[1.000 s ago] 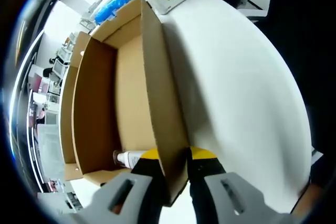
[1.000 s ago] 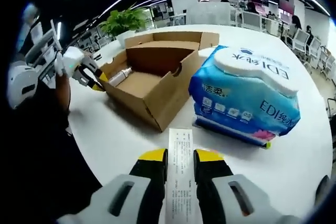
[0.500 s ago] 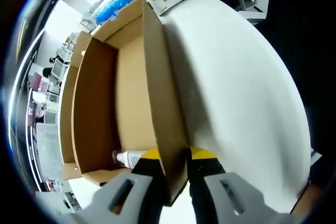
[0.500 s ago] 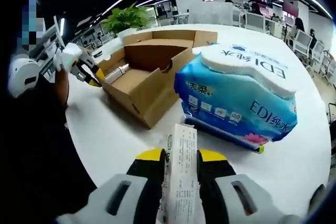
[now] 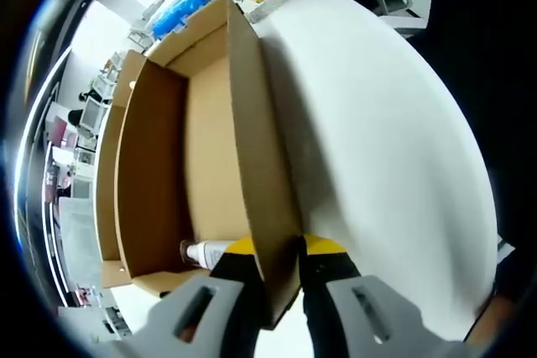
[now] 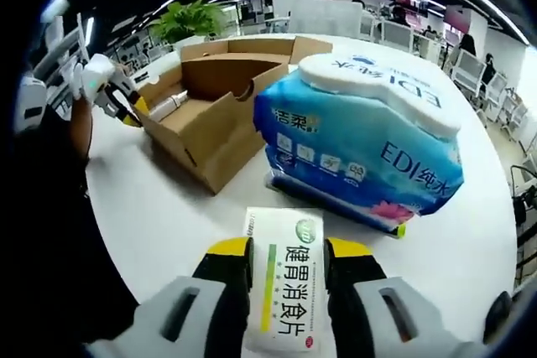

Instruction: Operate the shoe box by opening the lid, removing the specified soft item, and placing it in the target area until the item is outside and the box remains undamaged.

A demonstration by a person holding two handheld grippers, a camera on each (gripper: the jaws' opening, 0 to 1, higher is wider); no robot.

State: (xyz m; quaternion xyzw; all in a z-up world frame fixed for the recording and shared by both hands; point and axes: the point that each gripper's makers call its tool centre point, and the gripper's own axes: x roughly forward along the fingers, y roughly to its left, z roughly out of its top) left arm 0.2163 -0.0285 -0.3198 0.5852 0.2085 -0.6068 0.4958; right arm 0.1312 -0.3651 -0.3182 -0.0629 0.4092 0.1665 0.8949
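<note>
In the right gripper view, the right gripper [image 6: 285, 251] is clamping a small white carton [image 6: 282, 291] between its yellow-tipped jaws; the carton is showing a green stripe, a green logo and dark printed characters on its upper face, and it is hanging just above the white surface [image 6: 168, 215]. Just beyond it, a big blue and white pack of tissues [image 6: 369, 153] is lying on that surface, its plastic wrap looking soft and bulging. Beside the pack, touching or nearly touching it, the open shoe box [image 6: 205, 115] of brown cardboard is sitting with its lid folded back at the far side. A white tube [image 6: 164, 105] is lying inside the box near its far left end. There the left gripper [image 6: 134, 111] is gripping the box wall, held by a person's hand [image 6: 82, 123].

In the left gripper view, the left gripper [image 5: 273, 251] is pinching the cardboard side wall between its narrowly set jaws, with the white tube just inside the wall by the left jaw. The box floor is stretching away bare, and at the far end the right gripper is hovering with the carton above the surface.
</note>
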